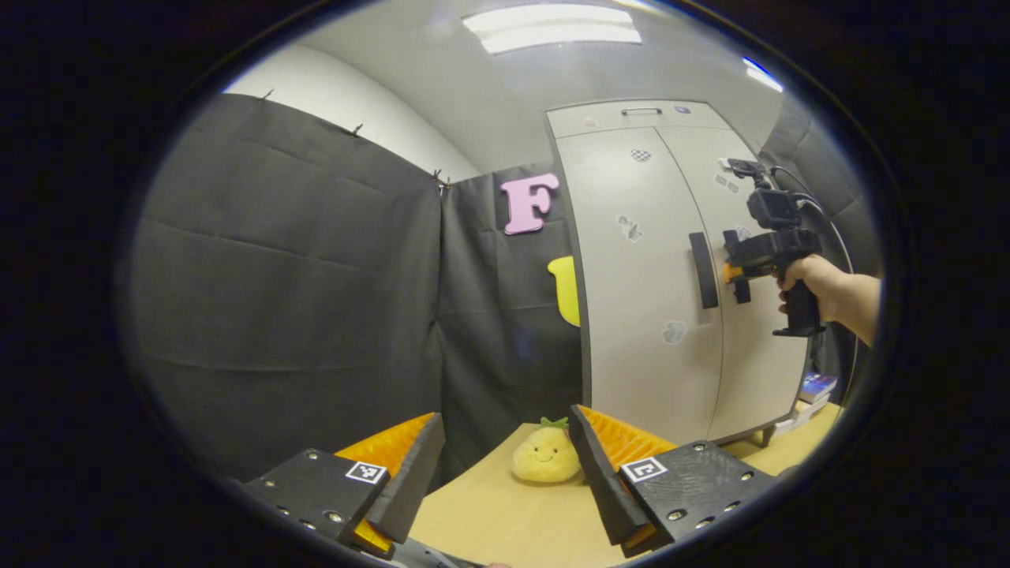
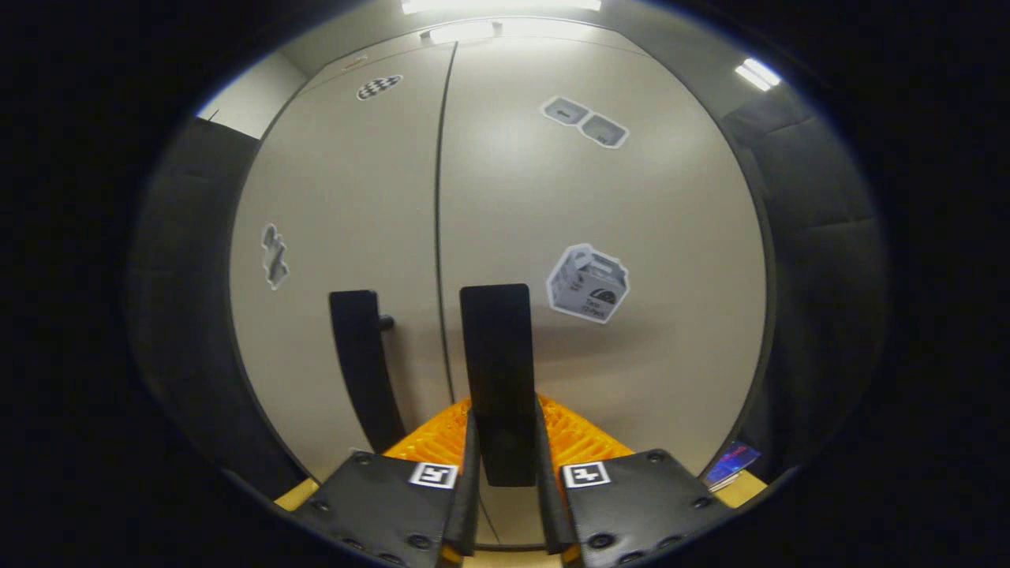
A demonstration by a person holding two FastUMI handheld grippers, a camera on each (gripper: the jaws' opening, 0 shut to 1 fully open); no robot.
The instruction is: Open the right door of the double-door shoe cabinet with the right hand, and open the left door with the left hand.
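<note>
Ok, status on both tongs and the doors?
Right tongs shut on right door handle. Left tongs open, hanging back. Both doors closed. Nothing blocking.

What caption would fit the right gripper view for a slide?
Right gripper shut on the right door handle of the closed shoe cabinet, left door handle beside it.

My left gripper view sits well back and low over the counter [image 1: 505, 513], facing the booth corner, with the shoe cabinet [image 1: 655, 276] far to its right. My right gripper view is pressed close to that cabinet [image 2: 505, 197], looking straight at both doors. Both views share the door fronts and the two handles; the left also catches the right claw [image 1: 732, 272].
</note>
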